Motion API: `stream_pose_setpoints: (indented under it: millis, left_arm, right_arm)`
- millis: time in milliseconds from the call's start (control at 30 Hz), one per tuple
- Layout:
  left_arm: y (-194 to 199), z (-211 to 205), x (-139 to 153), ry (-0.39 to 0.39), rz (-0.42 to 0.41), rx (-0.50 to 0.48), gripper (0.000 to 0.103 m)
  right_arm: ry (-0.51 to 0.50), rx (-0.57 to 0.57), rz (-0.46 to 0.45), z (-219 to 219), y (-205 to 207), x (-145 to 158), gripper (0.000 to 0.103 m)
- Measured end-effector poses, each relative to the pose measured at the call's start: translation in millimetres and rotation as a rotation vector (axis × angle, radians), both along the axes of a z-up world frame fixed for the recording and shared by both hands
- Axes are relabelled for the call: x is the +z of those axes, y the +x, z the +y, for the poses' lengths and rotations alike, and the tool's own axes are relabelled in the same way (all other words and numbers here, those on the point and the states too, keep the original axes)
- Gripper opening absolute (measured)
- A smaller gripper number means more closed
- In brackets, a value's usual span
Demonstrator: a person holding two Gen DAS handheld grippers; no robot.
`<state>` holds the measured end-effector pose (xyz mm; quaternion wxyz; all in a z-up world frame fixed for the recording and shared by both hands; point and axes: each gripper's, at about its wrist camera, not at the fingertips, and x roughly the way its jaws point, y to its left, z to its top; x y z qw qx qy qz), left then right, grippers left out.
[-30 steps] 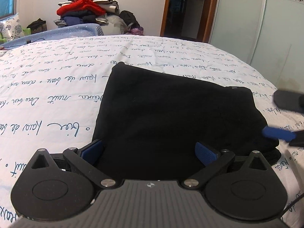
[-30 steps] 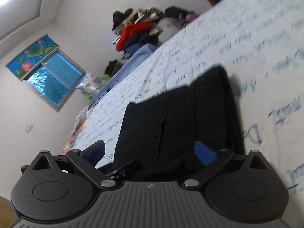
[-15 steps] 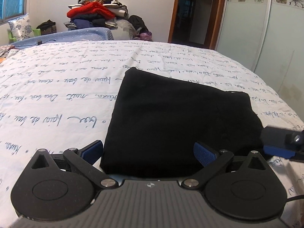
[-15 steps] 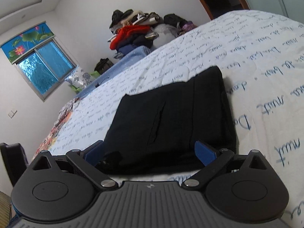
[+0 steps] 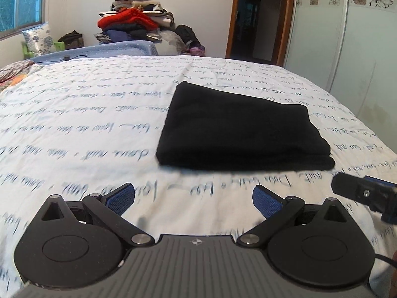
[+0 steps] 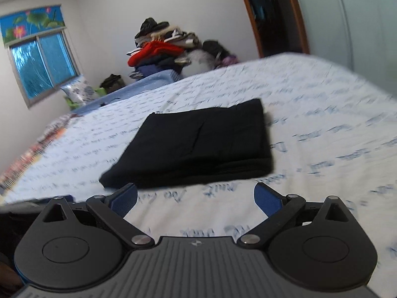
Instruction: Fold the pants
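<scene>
Hovering low over the near edge of the bed (image 5: 74, 129), the left tool (image 5: 193, 196) has its blue pads spread wide with nothing between them, and the right tool (image 6: 196, 196) is just as wide and empty, its tip also showing at the right of the left wrist view. Just beyond both, the pants (image 5: 238, 129) lie as a compact black rectangle on the printed sheet, nearer the right side of the bed than the left, apart from either tool. Judging by the stacked layers along the near fold, the folding looks finished or close to it. The cloth looks soft, limp and fairly thick, light enough to lift but likely to sag and spill open if taken by one layer only; a sound hold would be at the two near corners, pinching through the whole stack, or a slide under the thick near fold. Farther back, past the far edge of the bed, a blue basket (image 6: 158, 75) carries a heaped pile of clothes (image 5: 134, 22), red and dark pieces on top; whether anything else is inside cannot be told. A patterned pillow (image 5: 37, 38) stands by the window
</scene>
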<state>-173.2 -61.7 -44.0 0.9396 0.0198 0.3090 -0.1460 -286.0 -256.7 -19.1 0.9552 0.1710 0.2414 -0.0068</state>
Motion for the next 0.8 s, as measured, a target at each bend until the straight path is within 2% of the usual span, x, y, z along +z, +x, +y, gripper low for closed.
stream_pose_setpoints:
  millis: [67, 200, 300, 433, 500, 600, 800]
  left_arm:
    - [-16.8, 7.0, 1.9, 0.004, -0.014, 0.001, 0.102]
    - [-50.6, 22.0, 12.2, 0.006, -0.051, 0.009, 0.102]
    - [-75.8, 35.1, 20.6, -0.007, -0.073, 0.026, 0.102]
    - [-92.6, 49.7, 19.5, -0.071, -0.03, 0.06, 0.102]
    - [-97.1, 54.5, 13.3, -0.097, -0.008, 0.091, 0.102]
    - [-101.6, 58.8, 9.9, -0.096, 0.01, 0.116, 0.102]
    - [-109.9, 64.6, 16.9, -0.102, -0.045, 0.138, 0.102]
  right_arm:
    - [-0.024, -0.014, -0.01, 7.4, -18.5, -1.1, 0.101]
    - [0.014, -0.075, -0.021, 14.5, -56.7, -4.1, 0.101]
    - [0.005, -0.136, -0.025, 24.4, -85.4, -2.5, 0.101]
    - [-0.008, -0.146, -0.018, 36.7, -112.3, -4.9, 0.101]
    - [-0.014, -0.146, 0.001, 39.7, -113.6, -8.6, 0.101]
    - [-0.037, -0.127, 0.048, 40.6, -103.7, -6.9, 0.101]
    - [-0.141, -0.101, 0.061, 60.7, -98.8, 2.0, 0.101]
